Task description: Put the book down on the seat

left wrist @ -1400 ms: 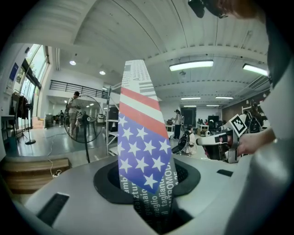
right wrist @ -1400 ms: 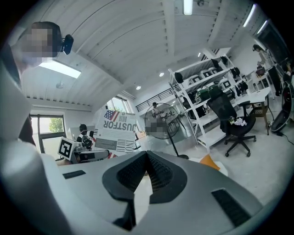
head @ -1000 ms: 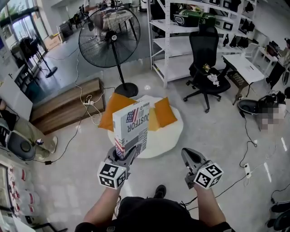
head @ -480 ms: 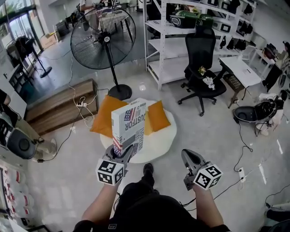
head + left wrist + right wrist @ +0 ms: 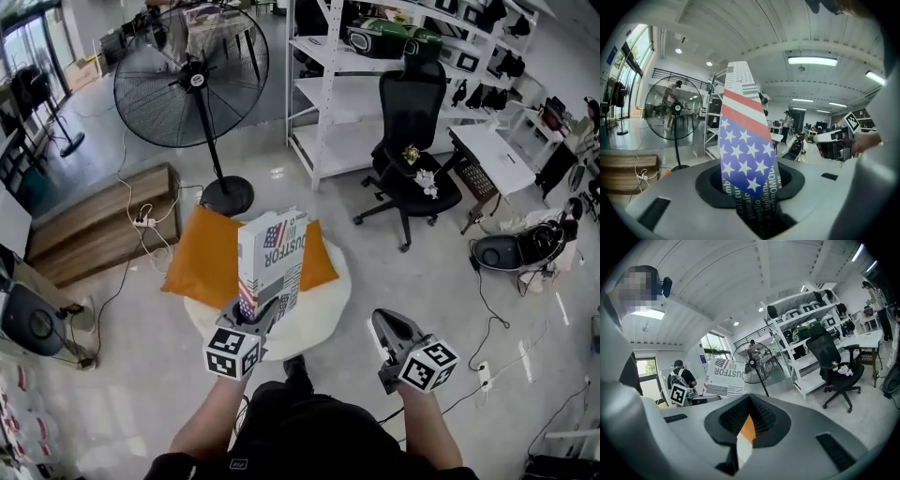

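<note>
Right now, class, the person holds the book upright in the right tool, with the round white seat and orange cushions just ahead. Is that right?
No: the book stands upright in the left tool, not the right tool, which is empty. The left gripper view shows its jaws clamped on the book's lower edge. The round white seat and orange cushions do lie just ahead.

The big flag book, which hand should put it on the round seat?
Left. The left gripper has its fingers clamped on the tall white stars-and-stripes book, held upright with the round white seat and its orange cushions just beyond it. The right gripper is empty, off to the side.
</note>
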The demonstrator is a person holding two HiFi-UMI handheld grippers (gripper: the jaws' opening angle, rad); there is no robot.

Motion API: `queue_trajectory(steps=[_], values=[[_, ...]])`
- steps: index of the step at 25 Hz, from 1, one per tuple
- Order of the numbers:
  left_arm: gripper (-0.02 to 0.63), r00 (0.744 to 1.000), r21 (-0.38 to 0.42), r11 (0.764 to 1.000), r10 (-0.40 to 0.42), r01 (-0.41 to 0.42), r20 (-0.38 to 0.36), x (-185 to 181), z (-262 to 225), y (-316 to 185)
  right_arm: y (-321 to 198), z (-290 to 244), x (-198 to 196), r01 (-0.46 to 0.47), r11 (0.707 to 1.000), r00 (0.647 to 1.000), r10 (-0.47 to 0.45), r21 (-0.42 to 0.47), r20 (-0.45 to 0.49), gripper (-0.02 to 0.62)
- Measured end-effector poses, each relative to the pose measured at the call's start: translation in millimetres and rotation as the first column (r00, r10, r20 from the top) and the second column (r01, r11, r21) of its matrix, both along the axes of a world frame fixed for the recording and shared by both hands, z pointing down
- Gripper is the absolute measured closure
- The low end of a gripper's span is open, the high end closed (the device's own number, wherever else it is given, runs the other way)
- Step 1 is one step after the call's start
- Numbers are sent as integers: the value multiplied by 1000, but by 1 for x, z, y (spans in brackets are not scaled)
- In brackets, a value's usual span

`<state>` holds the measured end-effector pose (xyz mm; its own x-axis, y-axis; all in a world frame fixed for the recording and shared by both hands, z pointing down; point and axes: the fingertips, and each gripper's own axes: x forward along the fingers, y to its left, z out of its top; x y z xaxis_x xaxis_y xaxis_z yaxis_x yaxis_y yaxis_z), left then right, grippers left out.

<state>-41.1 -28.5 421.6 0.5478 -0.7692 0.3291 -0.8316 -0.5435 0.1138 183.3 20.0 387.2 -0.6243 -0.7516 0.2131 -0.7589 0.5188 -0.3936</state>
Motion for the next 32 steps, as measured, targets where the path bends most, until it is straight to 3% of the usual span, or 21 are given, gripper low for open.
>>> queue_trajectory(steps=[8, 12, 23, 32], values=[[440, 998, -6, 998, 63, -63, -22, 21, 1, -108, -120, -7, -11, 16, 1000, 1000, -16, -5, -18, 580], [440, 999, -17, 999, 49, -49, -17, 14, 0, -148, -160, -9, -20, 40, 999, 999, -40, -17, -18, 581], [440, 995, -89, 991, -94, 96, 29, 6, 34, -198, -250, 22, -16, 168, 984, 986, -168, -61, 15, 581], [440, 956, -186, 938, -281, 292, 83, 32, 79, -265, -356, 62, 1, 388, 917, 922, -386, -92, 39, 581]])
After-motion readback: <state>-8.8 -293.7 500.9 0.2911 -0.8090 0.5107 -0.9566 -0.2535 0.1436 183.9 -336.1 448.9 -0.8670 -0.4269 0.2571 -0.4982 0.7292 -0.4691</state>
